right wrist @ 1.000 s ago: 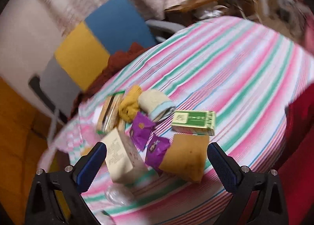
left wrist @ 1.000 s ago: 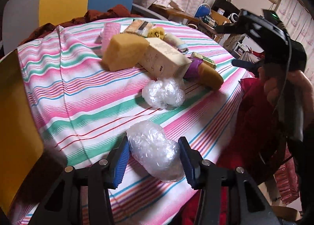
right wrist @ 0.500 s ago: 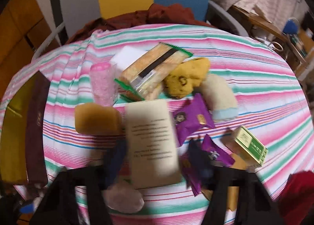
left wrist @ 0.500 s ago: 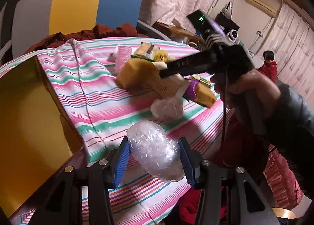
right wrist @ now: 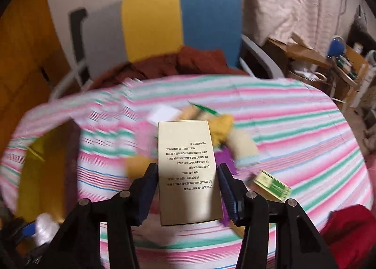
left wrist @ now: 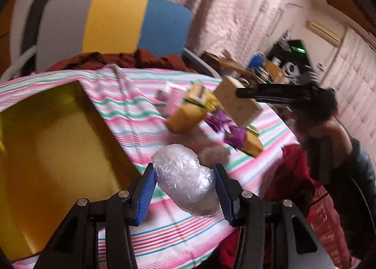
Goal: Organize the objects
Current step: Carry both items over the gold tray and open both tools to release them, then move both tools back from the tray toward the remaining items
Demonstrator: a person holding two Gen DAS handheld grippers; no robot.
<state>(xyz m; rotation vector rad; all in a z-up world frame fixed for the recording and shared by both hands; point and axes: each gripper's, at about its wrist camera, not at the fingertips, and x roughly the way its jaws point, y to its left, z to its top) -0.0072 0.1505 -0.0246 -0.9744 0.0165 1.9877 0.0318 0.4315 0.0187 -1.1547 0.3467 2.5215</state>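
My left gripper is shut on a clear plastic-wrapped bundle, held above the striped tablecloth beside an open gold box. My right gripper is shut on a cream carton with printed text, lifted above the pile of items; that carton and the right gripper's black body also show in the left wrist view. A second wrapped bundle lies blurred on the cloth just beyond the left fingers.
On the cloth lie a yellow sponge block, purple packets, a green box, a pink cup and a striped snack pack. A grey-yellow-blue chair with a red-brown garment stands behind. A red cloth hangs at the table's right edge.
My right gripper came down on the cream carton, shut on it and lifted it off the pile. My left gripper raised the wrapped bundle and shifted toward the gold box.
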